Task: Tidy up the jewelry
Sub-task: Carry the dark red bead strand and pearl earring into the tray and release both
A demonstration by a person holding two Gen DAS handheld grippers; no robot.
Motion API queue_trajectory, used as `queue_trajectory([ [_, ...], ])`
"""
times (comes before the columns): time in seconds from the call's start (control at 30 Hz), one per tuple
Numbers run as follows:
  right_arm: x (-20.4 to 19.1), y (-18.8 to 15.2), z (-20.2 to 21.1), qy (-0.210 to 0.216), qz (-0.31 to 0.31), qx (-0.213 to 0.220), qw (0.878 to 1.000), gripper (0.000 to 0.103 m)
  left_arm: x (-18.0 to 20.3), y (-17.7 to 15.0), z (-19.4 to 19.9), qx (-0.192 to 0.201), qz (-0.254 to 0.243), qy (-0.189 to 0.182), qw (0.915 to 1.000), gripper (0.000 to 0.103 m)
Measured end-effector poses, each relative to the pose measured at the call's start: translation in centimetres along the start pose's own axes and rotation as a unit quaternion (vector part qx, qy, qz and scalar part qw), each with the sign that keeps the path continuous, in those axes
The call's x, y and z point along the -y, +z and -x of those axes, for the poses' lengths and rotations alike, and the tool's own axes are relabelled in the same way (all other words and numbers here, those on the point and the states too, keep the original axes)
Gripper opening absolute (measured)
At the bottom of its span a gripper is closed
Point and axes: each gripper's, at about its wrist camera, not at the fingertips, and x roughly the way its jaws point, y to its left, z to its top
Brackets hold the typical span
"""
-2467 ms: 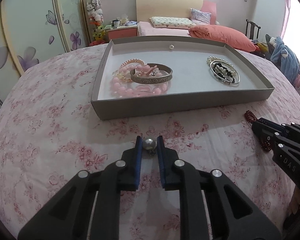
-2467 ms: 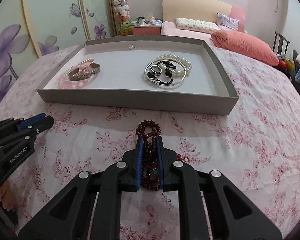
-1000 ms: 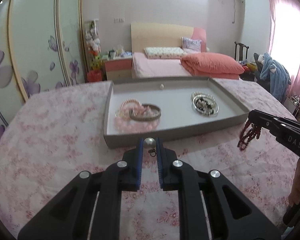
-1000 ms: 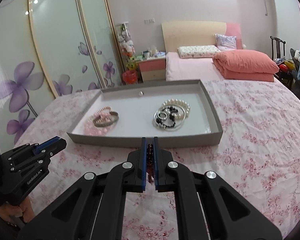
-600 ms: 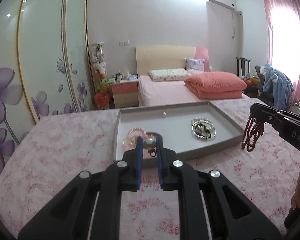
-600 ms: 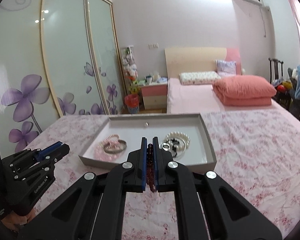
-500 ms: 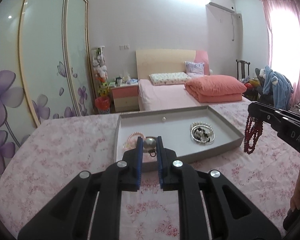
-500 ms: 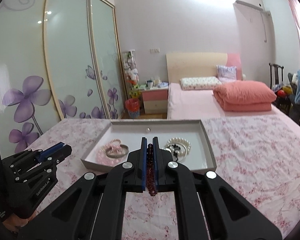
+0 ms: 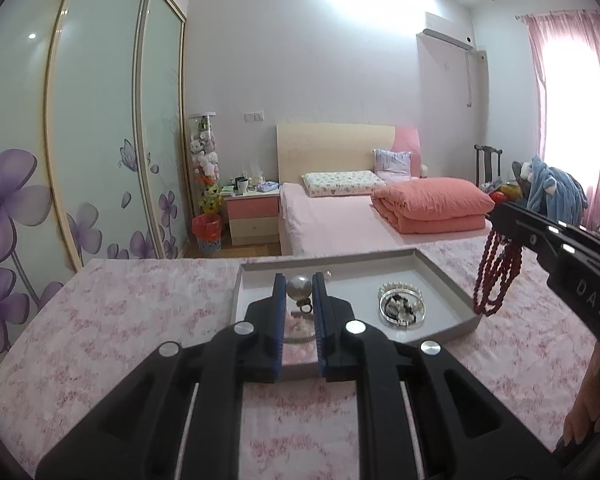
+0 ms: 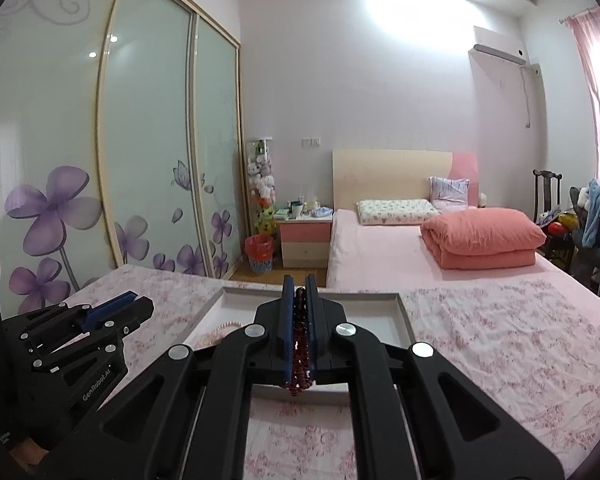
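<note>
The pearl earring [image 9: 299,287] is a round, silvery-grey bead with a small dark loop hanging under it. It sits pinched between the blue pads of the left hand-held gripper [image 9: 299,294], right at the fingertips, held in the air above the flowered pink cloth [image 9: 140,320]. Ahead of and below this gripper lies the grey tray [image 9: 448,280], where a ring of white pearls with dark beads [image 9: 402,308] rests to the right of the fingertips.

The dark red bead necklace [image 10: 299,344] is a bundle of small garnet-coloured beads in several strands. The right hand-held gripper [image 10: 299,312] is clamped on it, the strands running between its pads and drooping in loops below the tips. In the left wrist view the same strands dangle from that gripper, over the tray's right edge.
</note>
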Motion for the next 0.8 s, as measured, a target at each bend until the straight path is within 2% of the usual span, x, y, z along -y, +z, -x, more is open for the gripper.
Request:
queue_trajectory([
  [0.33,0.6,0.3,-2.0,-0.012,-0.010,0.005,1.000,0.006,-0.4,1.6,-2.2,0.010,0.012,0.001,0.9999,0.014],
  [0.57,0.5,0.4,-3.7,-0.016,-0.006,0.001,1.000,0.006,-0.6,1.7,-4.1,-0.001,0.016,-0.005,0.9999,0.014],
  [0.8,1.5,0.5,-6.6,-0.017,-0.016,-0.010,1.000,0.006,-0.5,2.0,-7.7,-0.017,0.018,-0.023,0.9994,0.014],
])
